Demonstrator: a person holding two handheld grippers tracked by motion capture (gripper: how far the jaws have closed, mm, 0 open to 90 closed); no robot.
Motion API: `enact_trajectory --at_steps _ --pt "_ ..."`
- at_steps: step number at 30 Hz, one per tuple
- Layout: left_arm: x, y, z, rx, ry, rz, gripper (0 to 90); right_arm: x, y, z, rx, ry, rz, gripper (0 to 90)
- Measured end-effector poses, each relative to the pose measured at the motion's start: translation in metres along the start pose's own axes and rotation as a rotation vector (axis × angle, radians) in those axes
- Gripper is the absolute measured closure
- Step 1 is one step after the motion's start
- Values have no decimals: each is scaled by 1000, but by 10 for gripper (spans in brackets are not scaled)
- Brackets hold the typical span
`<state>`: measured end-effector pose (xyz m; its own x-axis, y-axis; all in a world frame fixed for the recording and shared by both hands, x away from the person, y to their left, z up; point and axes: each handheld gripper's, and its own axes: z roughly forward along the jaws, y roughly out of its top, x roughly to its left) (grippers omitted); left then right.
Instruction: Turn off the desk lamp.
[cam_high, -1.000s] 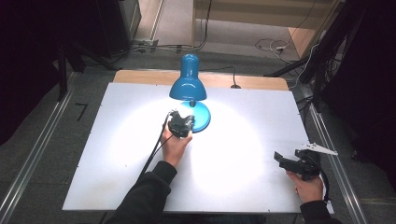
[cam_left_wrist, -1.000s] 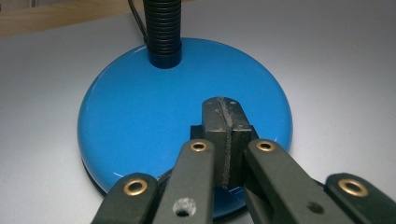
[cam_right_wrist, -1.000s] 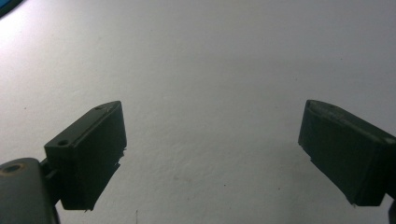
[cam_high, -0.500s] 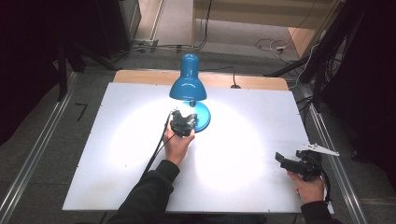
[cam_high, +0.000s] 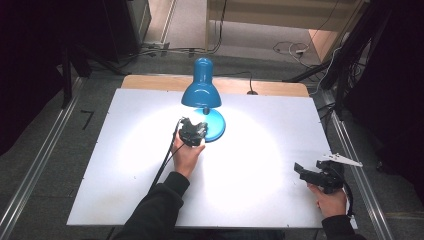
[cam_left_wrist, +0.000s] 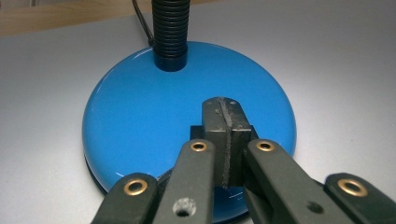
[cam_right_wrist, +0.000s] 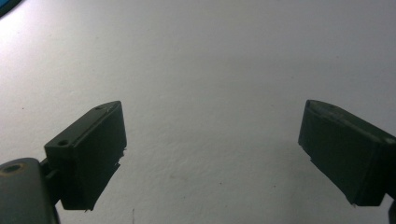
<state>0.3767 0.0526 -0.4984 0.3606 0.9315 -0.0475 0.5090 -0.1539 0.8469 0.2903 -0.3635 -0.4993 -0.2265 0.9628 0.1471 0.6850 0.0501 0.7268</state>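
Lamp (cam_high: 201, 95) stands at the far middle of the table (cam_high: 125, 165), lit, its shade throwing a bright pool on the white top. Its round blue base (cam_left_wrist: 140, 116) sits flat on the table, with the black ribbed neck (cam_left_wrist: 170, 32) rising from the far side of it. The left gripper (cam_left_wrist: 227, 109) is over the near part of the base, jaws pressed together with nothing between them, tips resting on or just above the glossy surface; contact cannot be told for sure. This looks like a press on the base, perhaps a switch, though no button shows. With the lamp on, the switching may be already done, or a push to turn it off is in hand. The right gripper (cam_high: 305, 172) waits well apart at the near right edge, jaws wide over bare table, idle
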Motion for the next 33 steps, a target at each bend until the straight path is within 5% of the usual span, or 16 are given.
enact_trajectory --at_steps 10,13,16,21,26,33 --pt "0 -1 3 4 16 5 900 0 0 0 1 1 -5 64" --pt "4 -1 5 -8 -8 -38 900 1 0 0 2 0 -7 64" --pt "4 0 6 -6 -10 -39 900 -1 0 1 3 1 -3 64" --pt "15 2 -3 -30 -14 -63 900 0 0 0 0 2 -3 64" --pt "41 0 -24 -34 -12 -95 898 0 0 0 0 -1 1 64" --pt "69 -21 -53 -29 -1 -160 604 1 0 1 4 -7 -8 64"
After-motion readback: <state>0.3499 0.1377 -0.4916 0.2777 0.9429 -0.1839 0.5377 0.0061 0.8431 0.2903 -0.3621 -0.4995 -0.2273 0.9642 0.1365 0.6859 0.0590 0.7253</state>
